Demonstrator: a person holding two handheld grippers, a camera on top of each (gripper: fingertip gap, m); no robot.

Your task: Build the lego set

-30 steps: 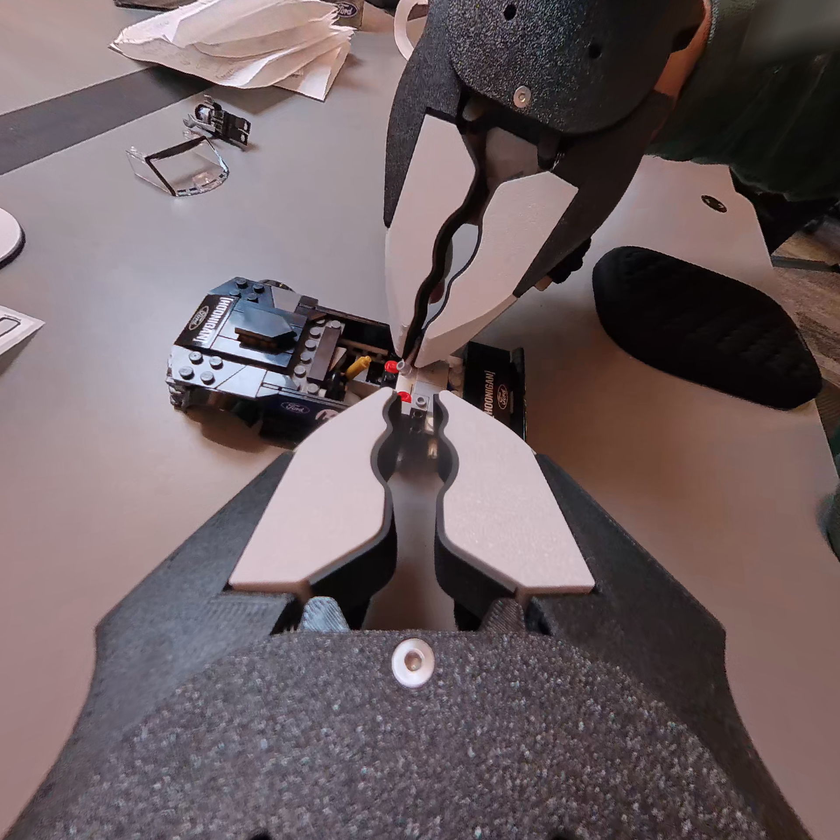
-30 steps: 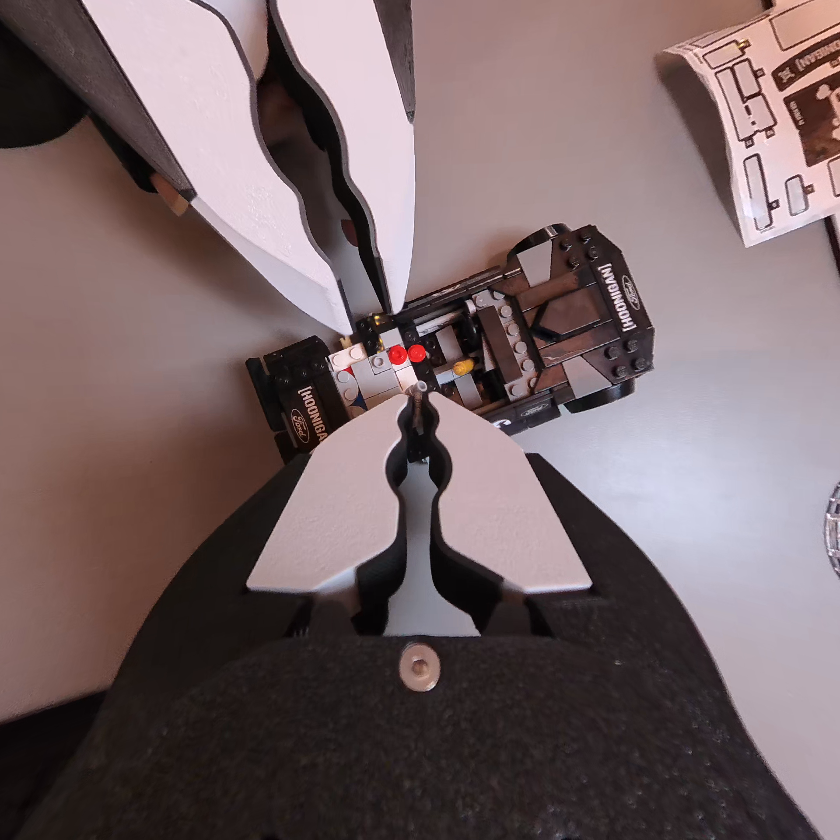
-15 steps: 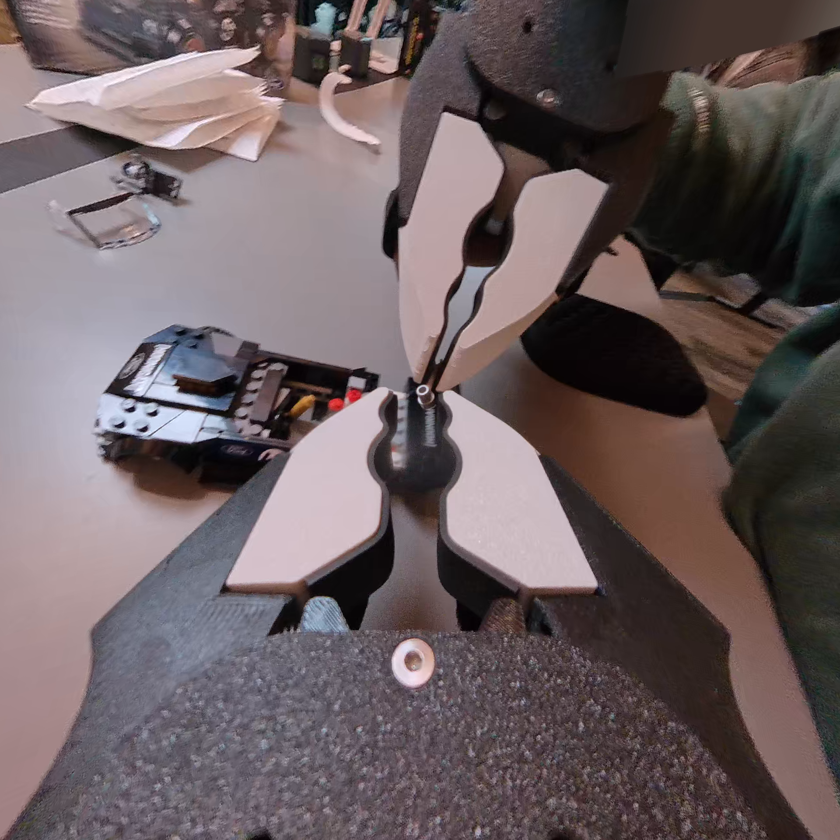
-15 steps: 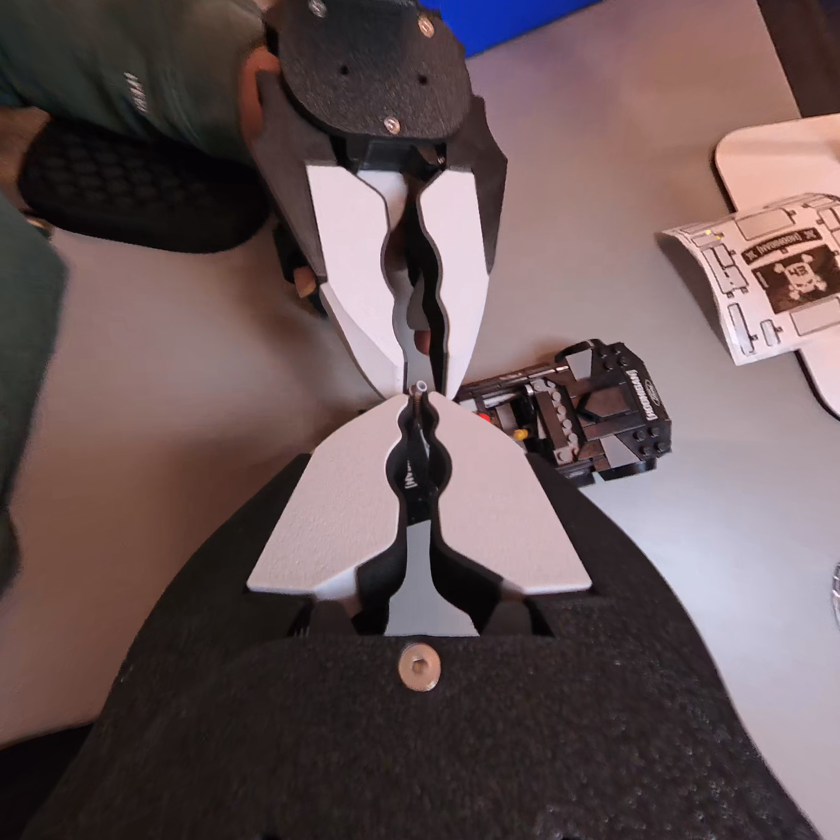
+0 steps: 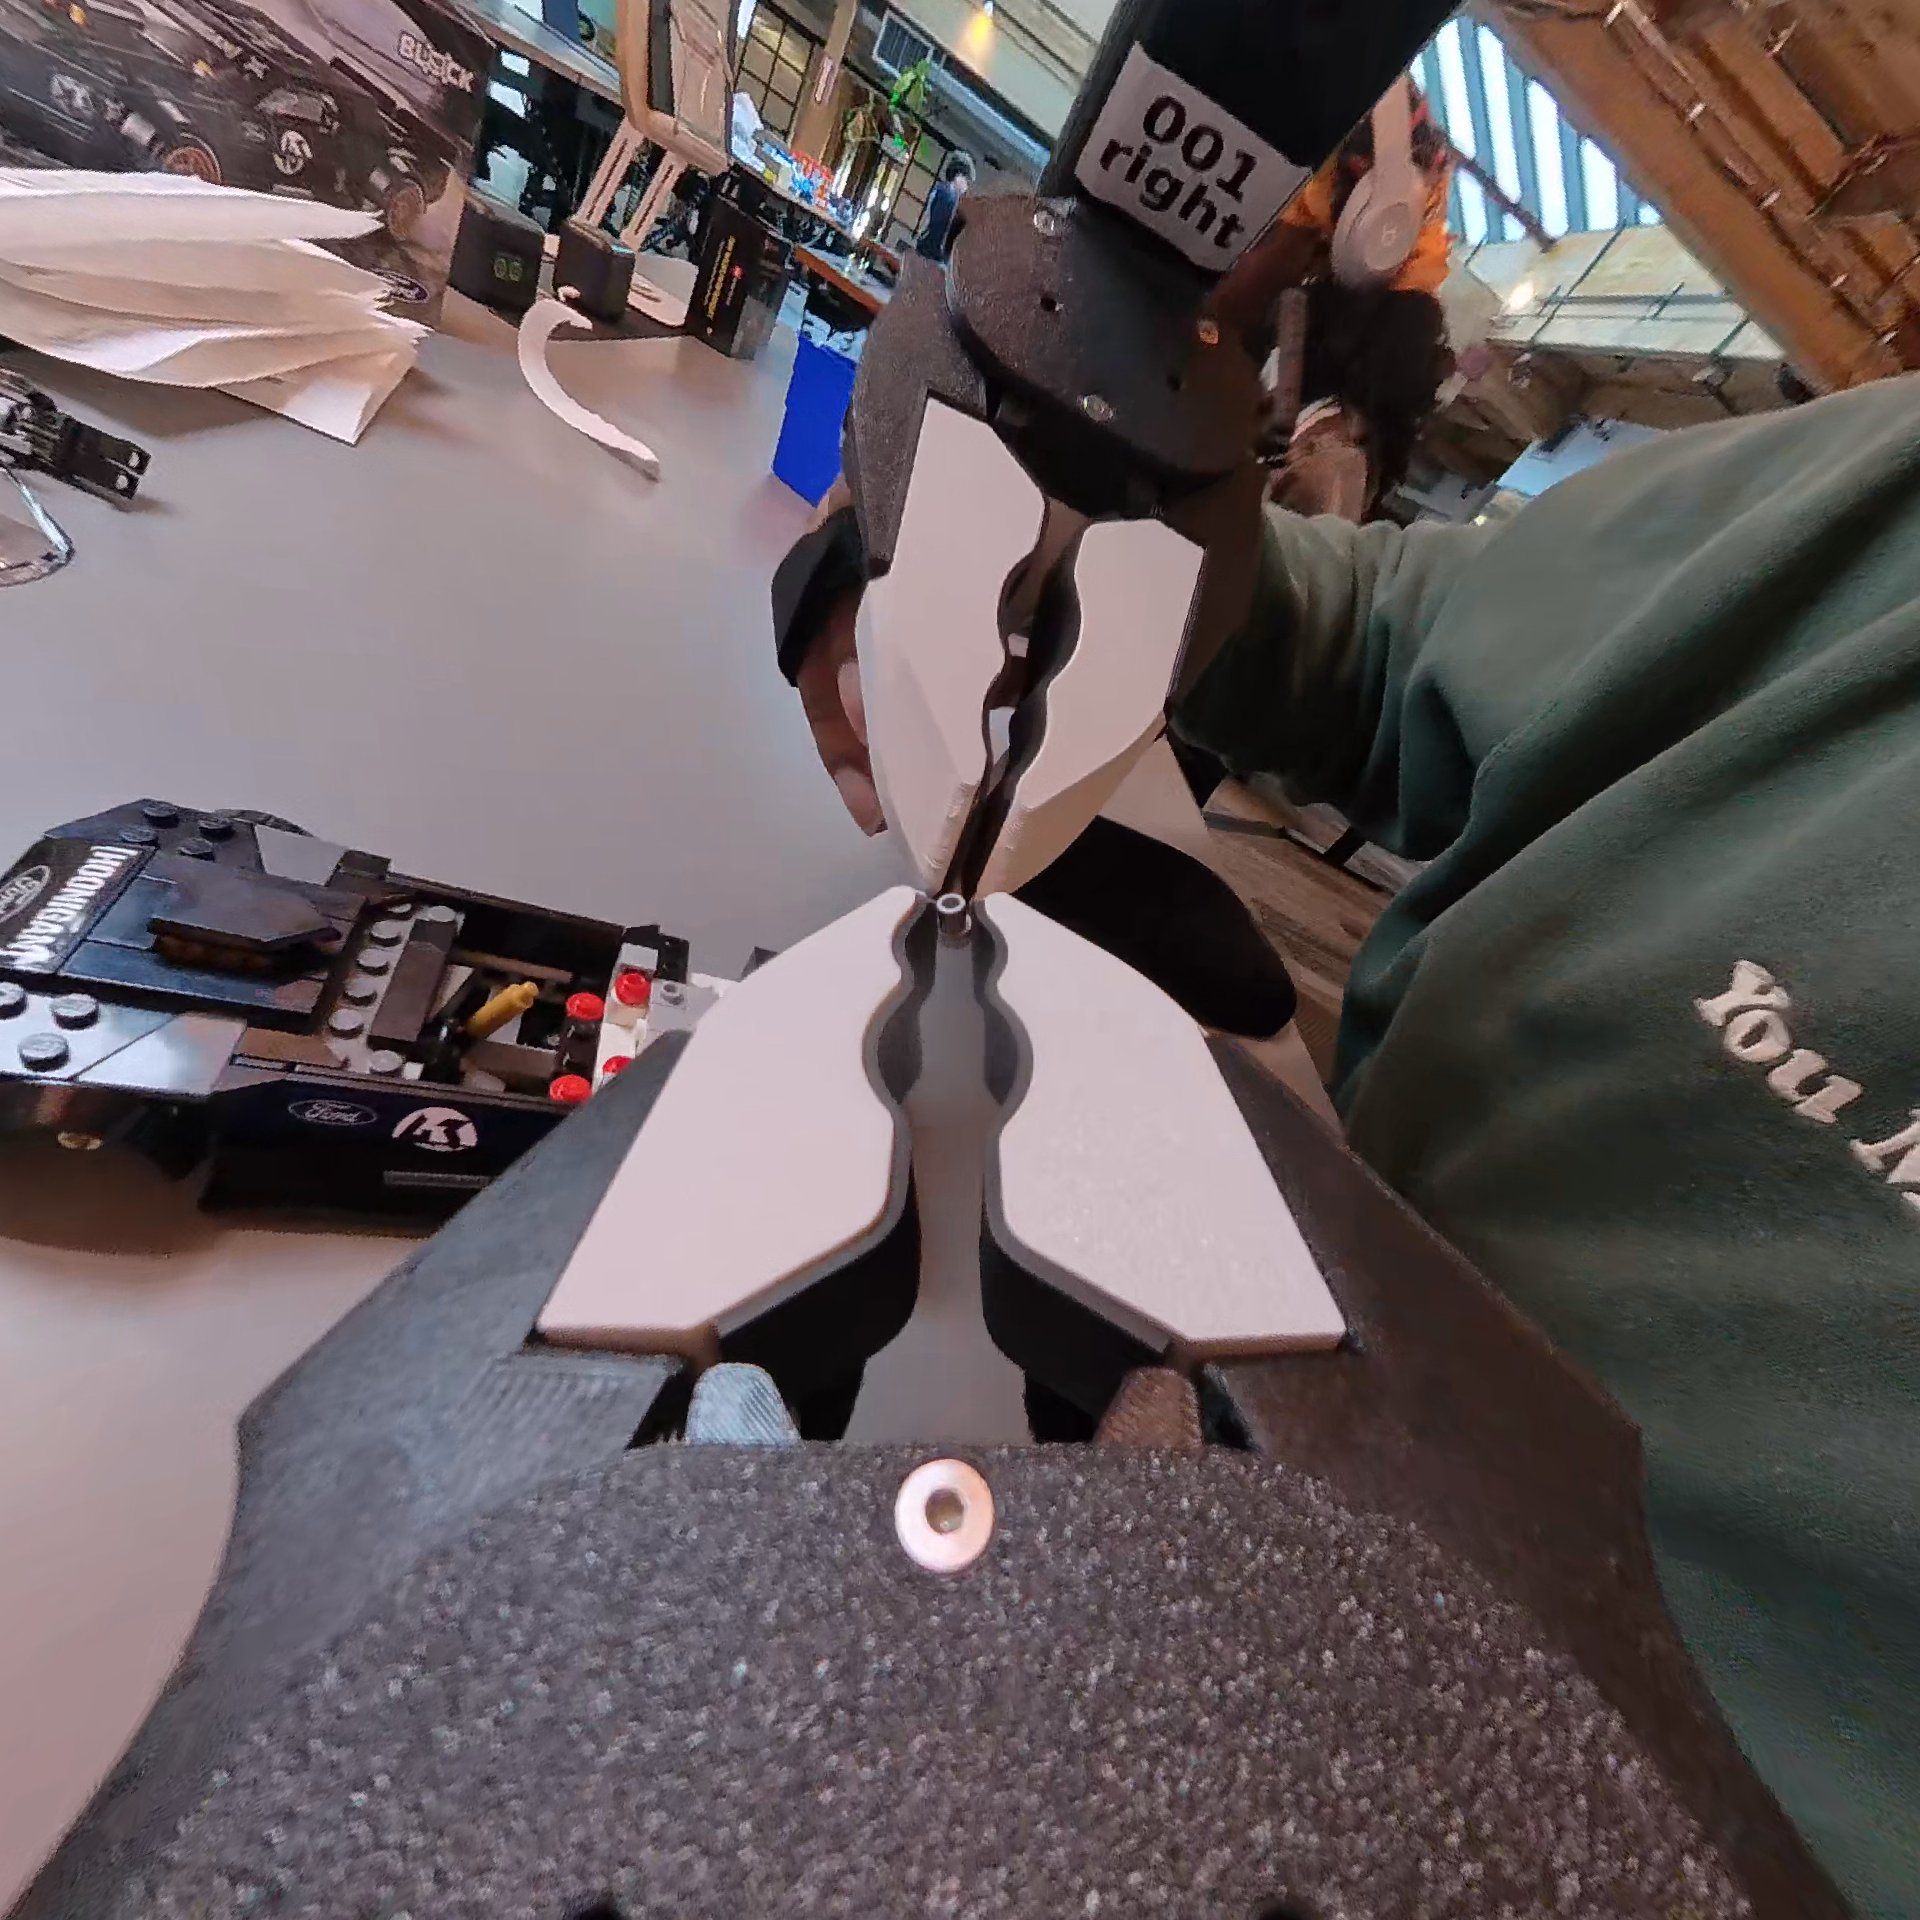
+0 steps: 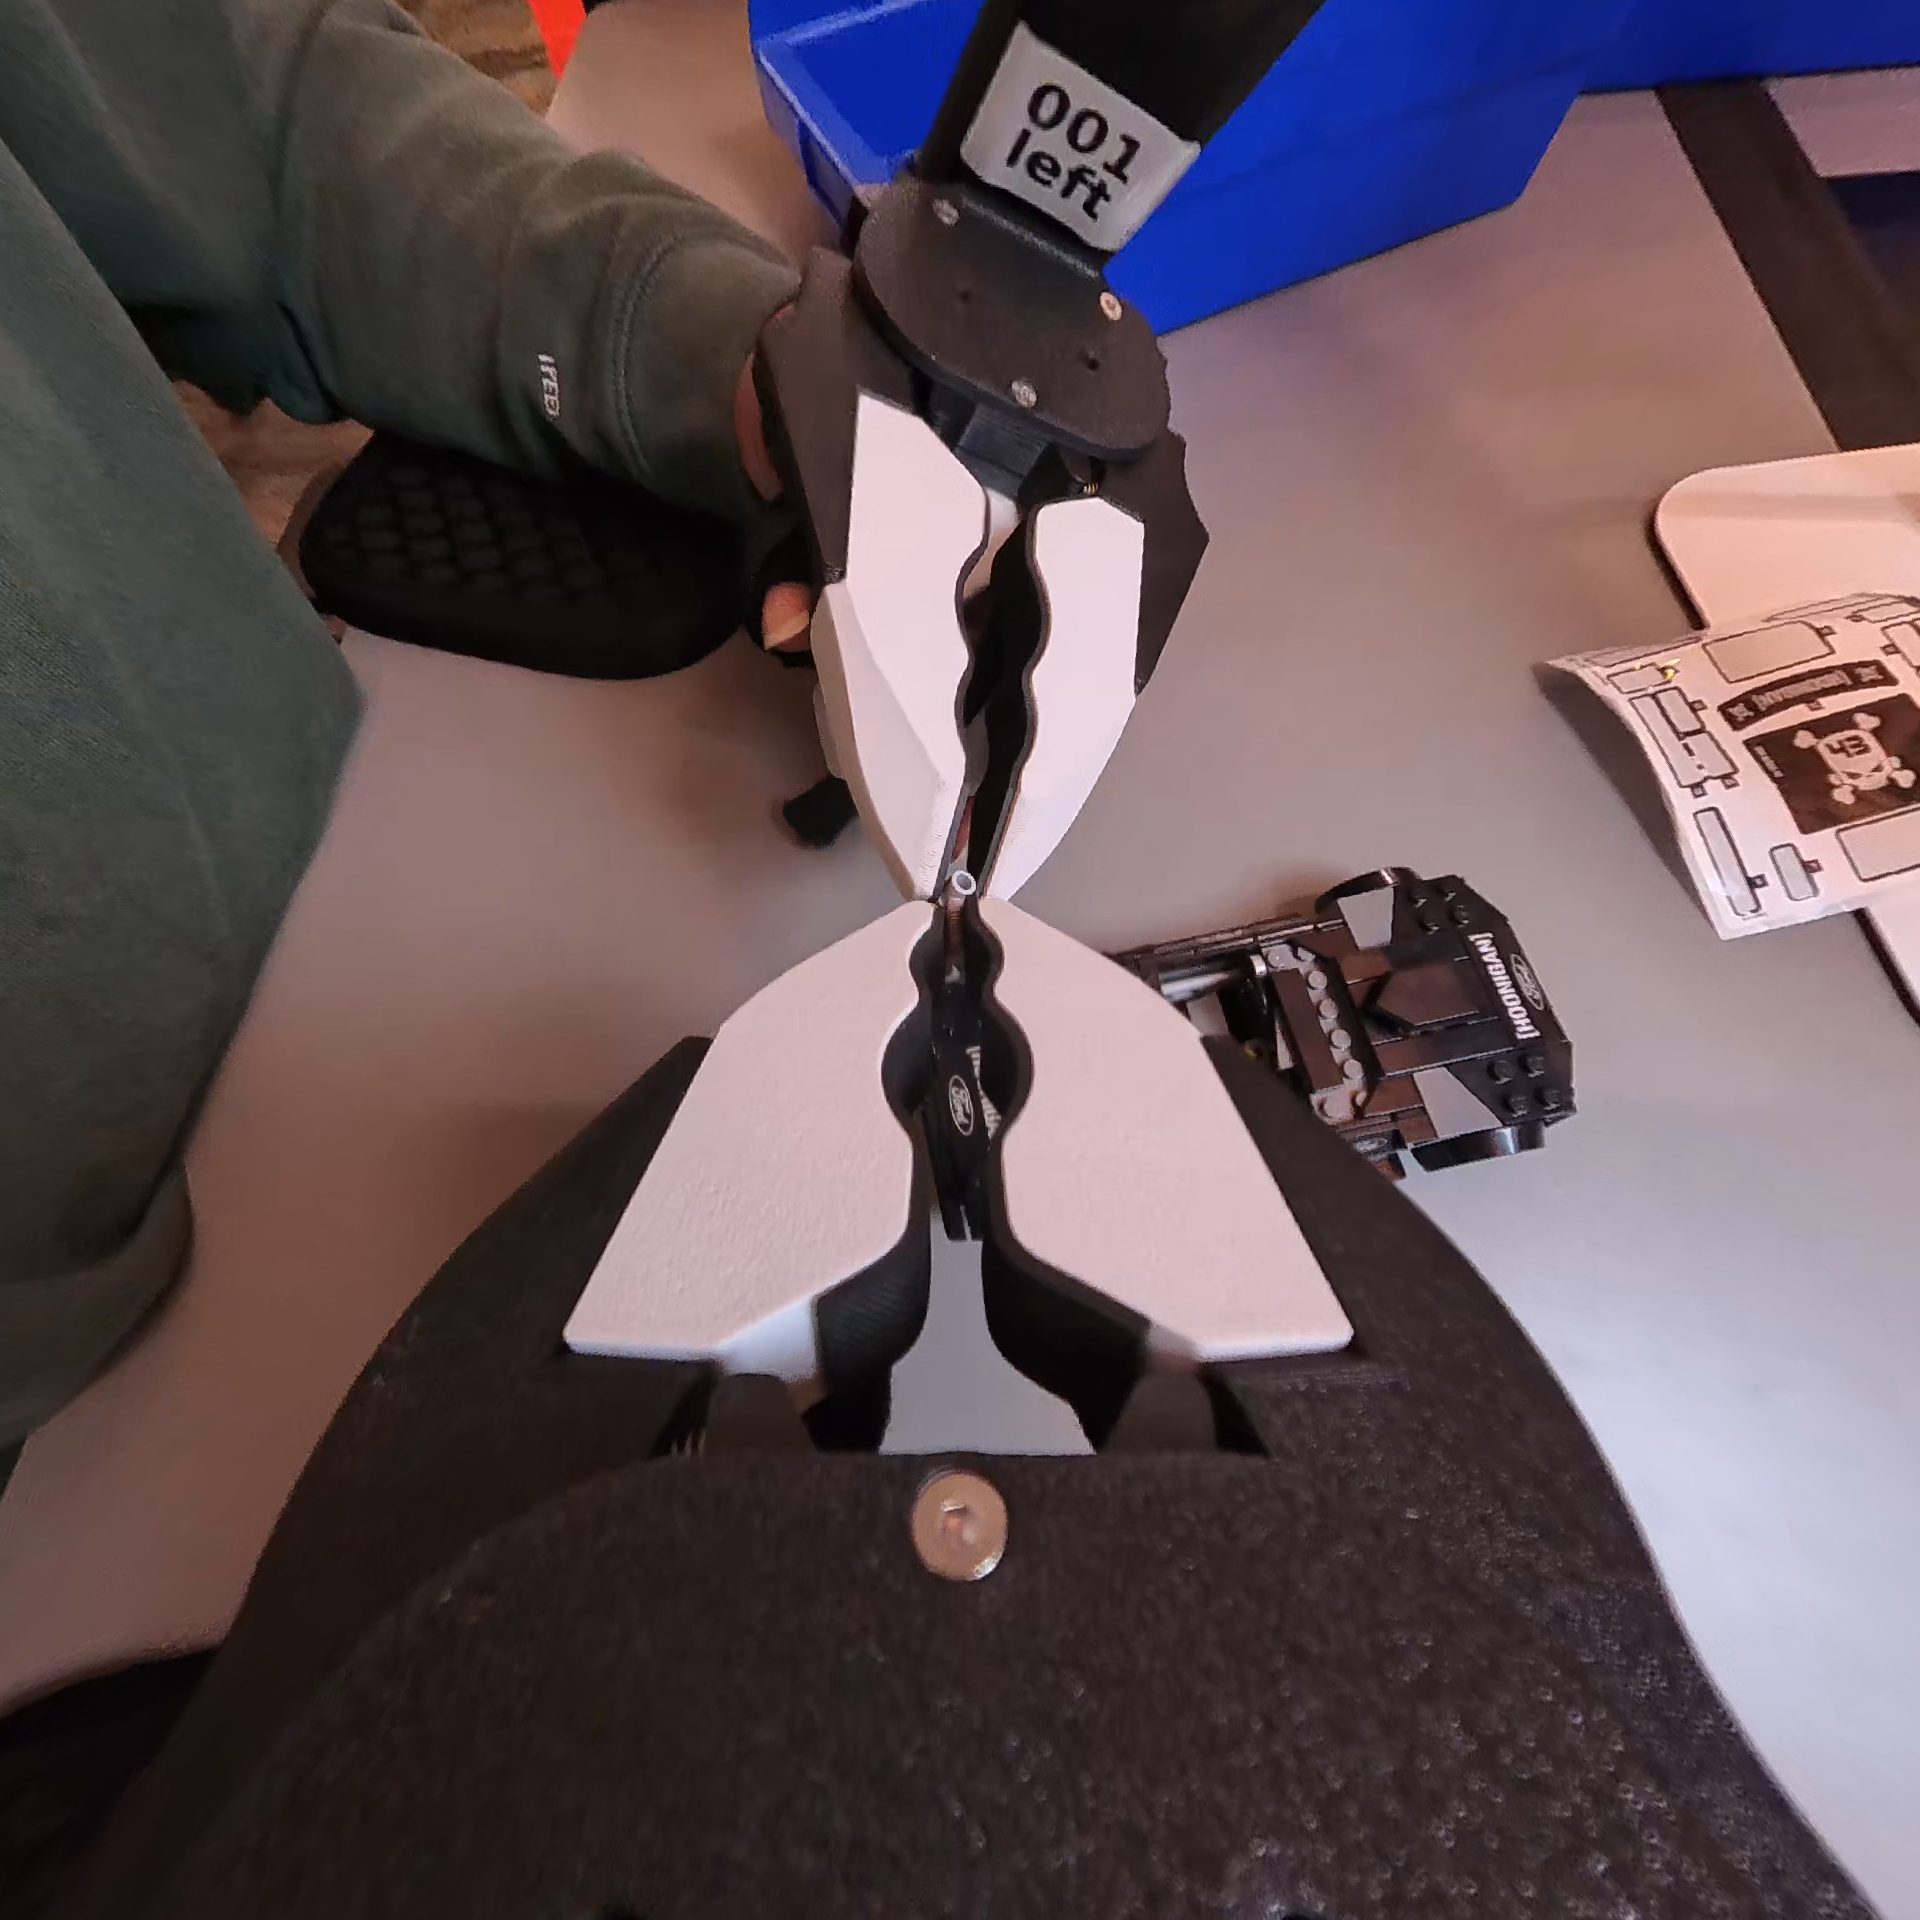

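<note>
The half-built black brick car [image 5: 260, 997], with grey studded plates, small red round studs and a yellow lever in its open middle, rests upright on the grey desk [image 5: 468, 644], its printed dark bonnet at one end. A thin black printed brick piece [image 6: 961, 1081] stands on edge above the desk, pinched between the right hand-held gripper [image 6: 961, 914] fingers, with a small grey tube stud [image 5: 951, 906] at its tip.

On your grey table [image 6: 1558, 520] you have a blue bin [image 6: 1403, 156] at the far edge, folded white papers [image 5: 187, 291], and a black mesh pad [image 6: 520, 561].
</note>
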